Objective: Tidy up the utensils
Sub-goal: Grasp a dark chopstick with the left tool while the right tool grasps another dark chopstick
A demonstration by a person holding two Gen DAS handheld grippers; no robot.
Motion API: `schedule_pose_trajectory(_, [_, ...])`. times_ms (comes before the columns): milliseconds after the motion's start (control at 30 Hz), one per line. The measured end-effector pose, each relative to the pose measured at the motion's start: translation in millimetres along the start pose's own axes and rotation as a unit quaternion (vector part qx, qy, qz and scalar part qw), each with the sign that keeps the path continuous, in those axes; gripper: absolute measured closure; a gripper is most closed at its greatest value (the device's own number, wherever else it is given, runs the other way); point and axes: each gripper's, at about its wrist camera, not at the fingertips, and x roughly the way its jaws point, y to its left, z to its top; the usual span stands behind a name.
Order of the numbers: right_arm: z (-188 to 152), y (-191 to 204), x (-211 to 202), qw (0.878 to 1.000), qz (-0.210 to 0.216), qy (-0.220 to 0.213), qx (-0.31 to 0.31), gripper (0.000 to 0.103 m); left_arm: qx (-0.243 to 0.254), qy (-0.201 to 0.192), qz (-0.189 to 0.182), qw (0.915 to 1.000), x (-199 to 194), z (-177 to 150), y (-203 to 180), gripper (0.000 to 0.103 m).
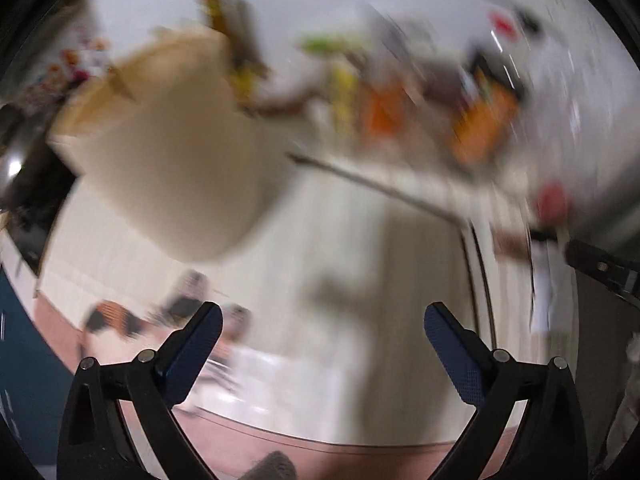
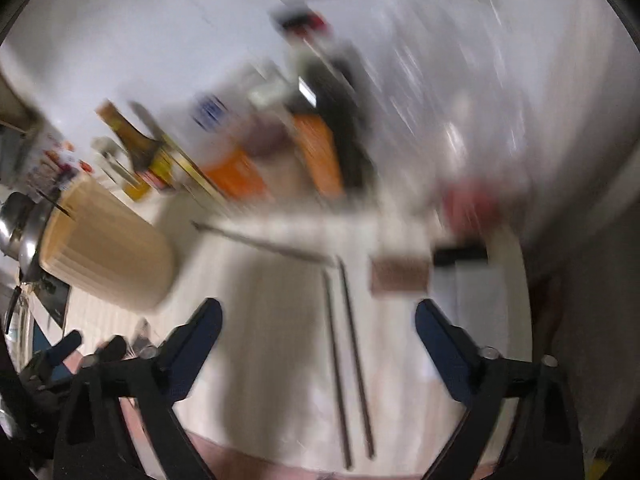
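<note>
Both views are motion-blurred. A tall beige ribbed utensil holder stands on the white table, up and left of my left gripper, which is open and empty. A thin dark stick-like utensil lies beyond it. In the right wrist view the holder sits at the left. A pair of dark chopsticks lies on the table between the fingers of my right gripper, which is open and empty. A third thin utensil lies farther back.
Bottles and orange packets crowd the back of the table by the white wall. A brown rectangular pad and a red-and-black object lie at the right. A steel pot is at the far left. The other gripper shows at lower left.
</note>
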Motion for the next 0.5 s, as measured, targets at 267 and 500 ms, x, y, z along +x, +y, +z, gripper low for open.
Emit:
schedule_pose_trajectory(267, [-34,-87,31,0.995,-0.019,0.026,0.096,0.068,0.048,0.110,-0.059,0.9910,89,-12,-105,0.038])
schedule_pose_trajectory(500, [-48,-115,35,0.992,-0.037,0.021,0.120,0.068,0.108,0.094,-0.032,0.9892,103,-10,-145,0.058])
